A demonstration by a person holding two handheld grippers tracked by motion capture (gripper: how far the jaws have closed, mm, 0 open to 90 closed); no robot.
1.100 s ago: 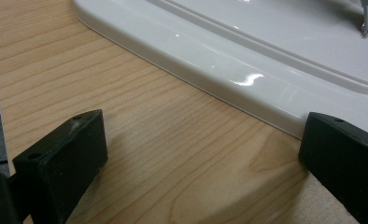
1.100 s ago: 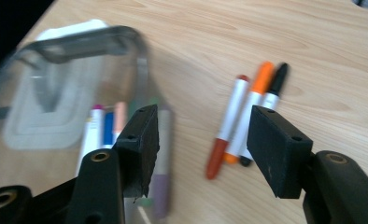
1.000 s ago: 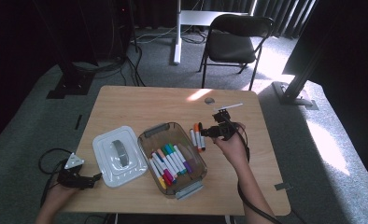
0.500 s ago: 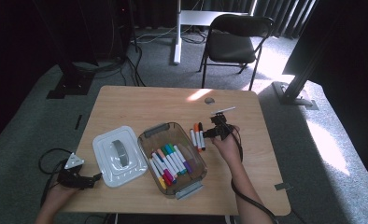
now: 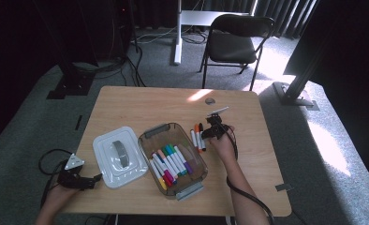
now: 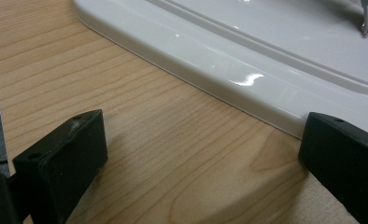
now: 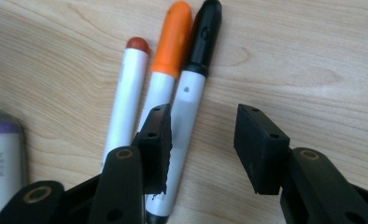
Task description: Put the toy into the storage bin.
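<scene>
White plastic sits at the far left of things: the lid [image 5: 119, 156] lies flat on the table [image 5: 140, 103] in the lower left of the high view, and my left gripper [image 5: 77, 178] rests at its near corner, just as it did a second ago. In the left gripper view its two black jaws stand wide apart on bare wood with the lid's rim [image 6: 229, 74] running across the top of the frame, holding nothing.

Next comes the clear bin [image 5: 173, 159] in the lower middle of the high view, already packed with coloured markers [image 5: 169, 161] lying side by side.

Right of the bin, three loose markers lie together on the wood. In the right gripper view they fan up from the lower left: a red-capped marker [image 7: 126, 93], an orange-capped marker [image 7: 166, 65] and a black marker [image 7: 191, 93], touching one another.

What has changed is on the right. My right gripper [image 5: 215, 130] has dropped and slid in toward this trio over the last second. Its jaws are parted, one just over the black marker's barrel and the other on bare wood to the right, so the black one lies in the gap. Nothing is pinched yet. I judge I am lined up to close on the black marker and carry it left into the bin.
</scene>
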